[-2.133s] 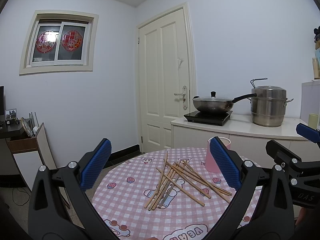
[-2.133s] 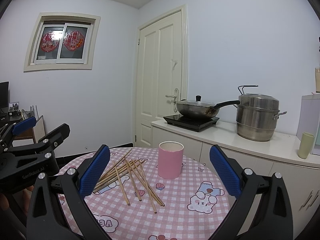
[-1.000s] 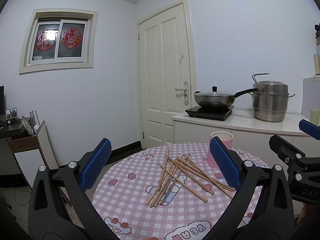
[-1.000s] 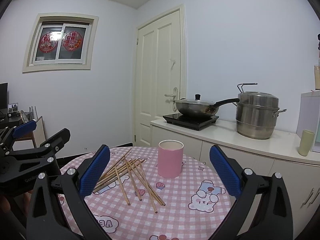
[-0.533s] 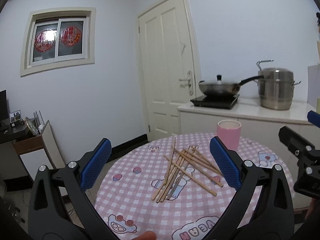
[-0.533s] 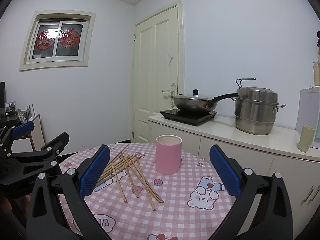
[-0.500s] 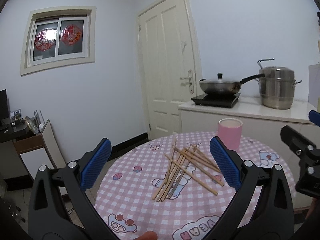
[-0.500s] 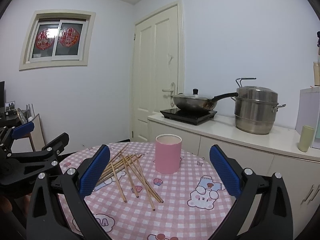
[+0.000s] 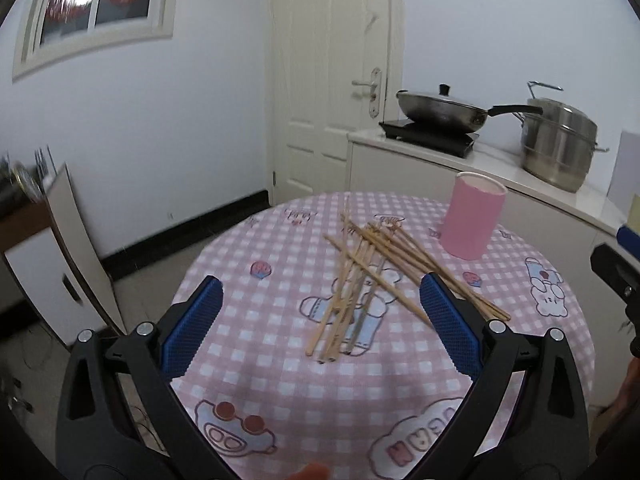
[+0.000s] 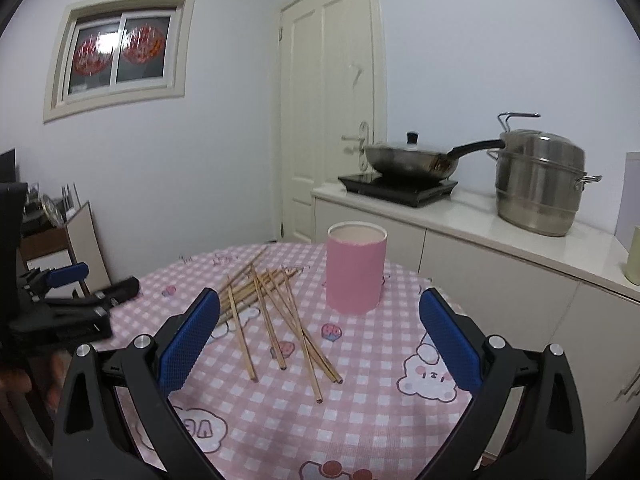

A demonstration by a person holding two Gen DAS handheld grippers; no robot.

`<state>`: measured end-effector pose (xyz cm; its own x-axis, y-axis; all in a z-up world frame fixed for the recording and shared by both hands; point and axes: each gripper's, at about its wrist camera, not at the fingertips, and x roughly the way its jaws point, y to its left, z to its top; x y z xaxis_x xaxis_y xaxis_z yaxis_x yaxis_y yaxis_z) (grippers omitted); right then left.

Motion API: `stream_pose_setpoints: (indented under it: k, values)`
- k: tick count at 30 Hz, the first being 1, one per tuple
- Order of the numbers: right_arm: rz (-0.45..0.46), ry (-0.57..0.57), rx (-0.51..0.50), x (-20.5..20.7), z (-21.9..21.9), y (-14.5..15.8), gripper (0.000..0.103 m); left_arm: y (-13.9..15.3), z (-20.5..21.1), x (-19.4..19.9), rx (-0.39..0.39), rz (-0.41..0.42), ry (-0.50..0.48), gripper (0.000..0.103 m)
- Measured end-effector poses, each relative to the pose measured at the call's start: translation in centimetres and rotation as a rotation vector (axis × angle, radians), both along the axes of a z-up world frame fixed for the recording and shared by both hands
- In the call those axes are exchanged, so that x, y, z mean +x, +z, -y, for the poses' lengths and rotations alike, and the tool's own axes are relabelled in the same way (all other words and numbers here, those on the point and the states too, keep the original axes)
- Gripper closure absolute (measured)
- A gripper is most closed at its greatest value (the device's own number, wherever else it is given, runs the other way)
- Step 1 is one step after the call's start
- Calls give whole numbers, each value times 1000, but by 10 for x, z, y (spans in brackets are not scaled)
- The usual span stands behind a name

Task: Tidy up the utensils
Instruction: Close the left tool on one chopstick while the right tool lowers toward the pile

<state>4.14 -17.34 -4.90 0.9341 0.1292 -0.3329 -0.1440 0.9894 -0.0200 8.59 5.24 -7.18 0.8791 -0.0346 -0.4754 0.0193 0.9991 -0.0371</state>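
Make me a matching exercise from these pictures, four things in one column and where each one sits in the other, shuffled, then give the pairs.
Things
1. loose wooden chopsticks
2. pink cylindrical holder
3. lidded steel wok with black handle
4. tall stainless steel steamer pot

Places
A. on the black induction cooktop
B. upright on the pink checked tablecloth, empty
C. directly on the white counter
D. lying crossed in a pile on the tablecloth

Pairs: 1-D, 2-B, 3-A, 4-C
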Motion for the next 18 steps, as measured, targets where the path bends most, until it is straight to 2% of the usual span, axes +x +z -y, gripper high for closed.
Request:
stream_pose_setpoints:
  k: [3,8,10,13,18]
  values:
    - [-28,16,-13,11,0,-7,7,-8,-14,12,6,-47,23,6]
    - [-79,51,-52,36,-5,-17,7,-21,-23,40,-7,-141,-2,7]
    - [-94,60,-79,46,-9,-21,7,-24,-22,51,5,-170,-18,16]
    - [-117,78,-93,59,-11,-25,8,-28,-14,73,16,-216,-64,23]
    - [-168,130,-102,85,-14,-32,19,-27,2,119,7,-292,-142,28]
